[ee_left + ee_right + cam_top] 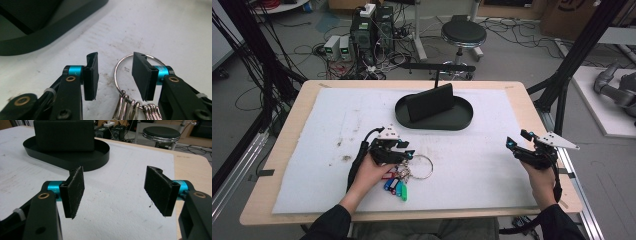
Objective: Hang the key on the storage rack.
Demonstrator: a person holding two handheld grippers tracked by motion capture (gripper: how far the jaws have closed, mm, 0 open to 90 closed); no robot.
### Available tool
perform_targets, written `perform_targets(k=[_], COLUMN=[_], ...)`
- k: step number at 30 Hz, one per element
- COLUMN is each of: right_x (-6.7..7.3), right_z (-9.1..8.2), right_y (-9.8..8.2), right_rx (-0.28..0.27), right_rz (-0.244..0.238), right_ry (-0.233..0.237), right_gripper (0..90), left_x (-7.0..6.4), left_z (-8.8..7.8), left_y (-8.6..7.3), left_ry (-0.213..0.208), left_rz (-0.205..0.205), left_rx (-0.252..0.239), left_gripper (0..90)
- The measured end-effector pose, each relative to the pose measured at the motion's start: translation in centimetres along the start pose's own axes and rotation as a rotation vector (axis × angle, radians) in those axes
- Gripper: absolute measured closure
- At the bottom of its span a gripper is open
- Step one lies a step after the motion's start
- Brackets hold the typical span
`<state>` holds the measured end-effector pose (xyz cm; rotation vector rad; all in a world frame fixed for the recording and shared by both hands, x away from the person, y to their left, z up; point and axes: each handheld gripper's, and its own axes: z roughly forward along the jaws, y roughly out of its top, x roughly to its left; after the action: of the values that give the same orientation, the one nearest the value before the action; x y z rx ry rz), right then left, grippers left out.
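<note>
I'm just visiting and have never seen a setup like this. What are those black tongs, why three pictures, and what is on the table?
A person holds hand-held tongs in each hand. One picture looks down from above; the others come from cameras riding on each tool. On the white mat lie a key ring with coloured tags and a black oval tray bearing an upright black block. The left tongs straddle the ring's edge, pads not pressing. The right tongs stand open, holding nothing.

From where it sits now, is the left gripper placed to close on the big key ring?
Probably yes: the left gripper has its jaws open astride one side of the key ring, which lies flat on the white mat; nothing stands between them.
</note>
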<state>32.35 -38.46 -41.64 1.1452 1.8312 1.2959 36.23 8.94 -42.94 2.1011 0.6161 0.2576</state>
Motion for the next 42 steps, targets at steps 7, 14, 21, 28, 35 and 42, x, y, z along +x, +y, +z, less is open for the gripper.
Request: perform_targets(k=[7,14,21,28,35,42], right_x=[0.2,0.3,0.3,0.4,0.3,0.4], right_z=[0.0,0.3,0.5,0.7,0.5,0.6], right_y=[0.1,0.1,0.2,0.3,0.3,0.3], right_rx=[0.001,0.004,-0.001,-0.004,-0.008,-0.009], right_rz=[-0.009,-0.009,-0.014,-0.016,-0.010,-0.014], right_ry=[0.008,0.008,0.011,0.014,0.012,0.014], right_gripper=[33.2,33.2,33.4,33.3,33.3,33.4], left_x=[-0.3,-0.5,-0.1,-0.2,-0.5,-1.3], left_z=[2.2,2.4,0.7,-1.0,-2.0,-2.7], left_y=[-0.1,-0.3,-0.1,0.2,0.7,0.9], left_ry=[-0.003,0.020,0.021,0.031,0.062,0.063], left_rz=[0.045,0.055,0.031,0.032,0.069,0.115], left_rx=[0.135,0.143,0.039,-0.072,-0.143,-0.175], left_gripper=[63.9,85.1,86.0,86.1,86.3,86.3])
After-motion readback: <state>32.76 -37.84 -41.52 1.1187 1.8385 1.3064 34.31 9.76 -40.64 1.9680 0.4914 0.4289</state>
